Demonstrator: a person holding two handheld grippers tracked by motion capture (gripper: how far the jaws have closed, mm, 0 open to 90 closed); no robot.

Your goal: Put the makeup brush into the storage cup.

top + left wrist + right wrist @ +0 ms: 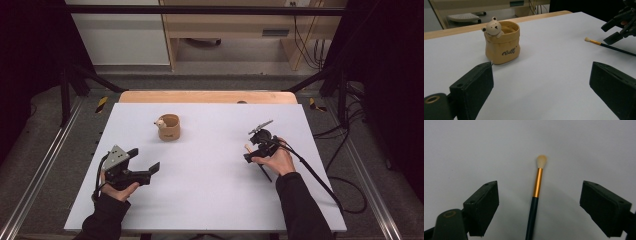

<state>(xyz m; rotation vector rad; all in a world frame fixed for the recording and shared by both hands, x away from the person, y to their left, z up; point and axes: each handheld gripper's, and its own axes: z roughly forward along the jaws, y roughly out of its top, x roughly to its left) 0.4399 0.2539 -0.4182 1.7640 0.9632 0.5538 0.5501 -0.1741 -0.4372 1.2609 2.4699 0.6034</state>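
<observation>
One brush point(537, 195), bristles away from right tool point(540, 207).

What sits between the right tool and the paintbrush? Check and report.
Nothing visible. The right tool is open, its jaws on either side of the paintbrush, which lies flat on the white table. The bear cup stands well off to the side.

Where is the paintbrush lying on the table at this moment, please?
The paintbrush lies flat on the white table at its right side, between the open jaws of the right claw, well right of the bear cup.
</observation>
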